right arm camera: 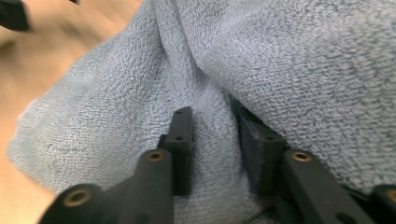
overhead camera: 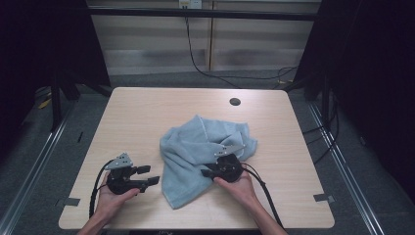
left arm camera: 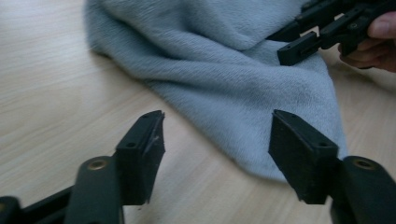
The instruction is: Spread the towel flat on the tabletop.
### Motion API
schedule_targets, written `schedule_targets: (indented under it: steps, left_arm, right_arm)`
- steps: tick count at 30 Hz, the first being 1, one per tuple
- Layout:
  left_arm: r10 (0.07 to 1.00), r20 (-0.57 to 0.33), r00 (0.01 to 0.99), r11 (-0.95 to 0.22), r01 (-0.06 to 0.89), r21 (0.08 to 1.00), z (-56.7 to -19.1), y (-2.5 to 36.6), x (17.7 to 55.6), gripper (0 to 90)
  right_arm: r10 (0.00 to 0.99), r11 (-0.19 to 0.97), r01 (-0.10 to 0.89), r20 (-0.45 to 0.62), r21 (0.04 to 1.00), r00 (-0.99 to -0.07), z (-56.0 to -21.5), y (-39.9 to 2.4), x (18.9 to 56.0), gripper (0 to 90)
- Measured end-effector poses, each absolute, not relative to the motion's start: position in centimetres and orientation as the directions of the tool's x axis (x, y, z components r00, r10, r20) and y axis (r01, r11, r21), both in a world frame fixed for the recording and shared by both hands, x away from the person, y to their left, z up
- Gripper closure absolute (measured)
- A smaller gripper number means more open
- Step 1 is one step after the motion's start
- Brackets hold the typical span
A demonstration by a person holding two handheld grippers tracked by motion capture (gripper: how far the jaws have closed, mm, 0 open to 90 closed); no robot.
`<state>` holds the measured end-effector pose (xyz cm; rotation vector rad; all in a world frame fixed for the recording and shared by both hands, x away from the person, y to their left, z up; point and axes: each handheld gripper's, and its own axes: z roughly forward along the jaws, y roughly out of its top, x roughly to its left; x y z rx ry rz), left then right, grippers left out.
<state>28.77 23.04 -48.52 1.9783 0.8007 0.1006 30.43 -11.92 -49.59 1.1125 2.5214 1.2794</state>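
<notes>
A crumpled light-blue towel (overhead camera: 203, 156) lay near the middle of a pale wooden table (overhead camera: 137, 117), just short of the round cable hole (overhead camera: 235, 102) at the table's far edge. The right gripper (overhead camera: 208, 173), held in the person's right hand (overhead camera: 235, 186), rested on the near right part of the towel, its jaws partly closed around a raised fold of the terry cloth; whether the pads actually pressed the fold could not be told. The left gripper (overhead camera: 149, 175), held in the left hand (overhead camera: 113, 198), sat on bare wood just left of the towel, its jaws spread with nothing between them and pointed at the towel's near edge.
</notes>
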Motion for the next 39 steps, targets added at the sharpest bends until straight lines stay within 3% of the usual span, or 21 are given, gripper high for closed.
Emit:
schedule_targets:
  steps: [1, 2, 7, 14, 20, 23, 24, 28, 30, 32, 35, 39]
  left_arm:
    - [0.560, -0.249, 0.790, -0.329, 0.488, 0.809, -48.5, 22.9, 28.7, 40.1]
    - [0.512, -0.266, 0.817, -0.335, 0.475, 0.814, -48.3, 22.5, 28.2, 49.7]
    - [0.439, -0.263, 0.859, -0.387, 0.445, 0.807, -48.2, 20.1, 27.0, 52.8]
    - [0.407, -0.235, 0.883, -0.481, 0.426, 0.767, -49.5, 17.0, 26.9, 36.6]
    - [0.388, -0.200, 0.900, -0.530, 0.395, 0.751, -50.0, 15.7, 26.3, 30.6]
    - [0.390, -0.201, 0.899, -0.530, 0.397, 0.749, -49.9, 15.8, 26.2, 36.5]
    - [0.402, -0.165, 0.901, -0.548, 0.381, 0.745, -50.1, 15.7, 26.1, 40.0]
    - [0.409, -0.133, 0.903, -0.553, 0.361, 0.751, -50.2, 15.8, 26.3, 58.5]
    - [0.421, -0.143, 0.896, -0.543, 0.375, 0.752, -50.2, 16.2, 26.9, 68.5]
    - [0.423, -0.173, 0.889, -0.531, 0.398, 0.748, -50.2, 16.7, 27.1, 74.4]
    - [0.422, -0.211, 0.882, -0.497, 0.420, 0.760, -50.0, 17.5, 27.4, 76.8]
    - [0.415, -0.261, 0.872, -0.401, 0.432, 0.807, -48.4, 18.7, 27.5, 78.9]
  right_arm:
    - [0.649, 0.379, 0.563, 0.222, 0.735, -0.727, -49.6, -11.9, 30.4, 61.9]
    - [0.632, 0.363, 0.561, 0.246, 0.744, -0.735, -48.8, -12.2, 30.5, 58.7]
    - [0.671, 0.312, 0.545, 0.226, 0.778, -0.707, -46.4, -15.9, 30.6, 52.0]
    - [0.741, 0.315, 0.569, 0.178, 0.759, -0.648, -47.8, -20.5, 31.8, 47.0]
    - [0.783, 0.293, 0.568, 0.148, 0.769, -0.604, -48.7, -22.3, 33.0, 35.6]
    - [0.780, 0.308, 0.591, 0.157, 0.745, -0.605, -49.7, -22.6, 33.0, 31.4]
    - [0.779, 0.327, 0.600, 0.151, 0.730, -0.609, -50.0, -22.4, 33.0, 30.5]
    - [0.772, 0.360, 0.592, 0.126, 0.722, -0.623, -50.6, -21.7, 32.8, 30.4]
    - [0.756, 0.393, 0.567, 0.097, 0.724, -0.647, -50.5, -20.9, 32.4, 55.8]
    - [0.737, 0.406, 0.557, 0.102, 0.724, -0.669, -50.4, -20.5, 32.1, 69.6]
    - [0.715, 0.404, 0.554, 0.127, 0.728, -0.688, -49.9, -20.3, 31.3, 76.0]
    - [0.691, 0.344, 0.525, 0.169, 0.778, -0.703, -47.8, -21.0, 30.3, 77.2]
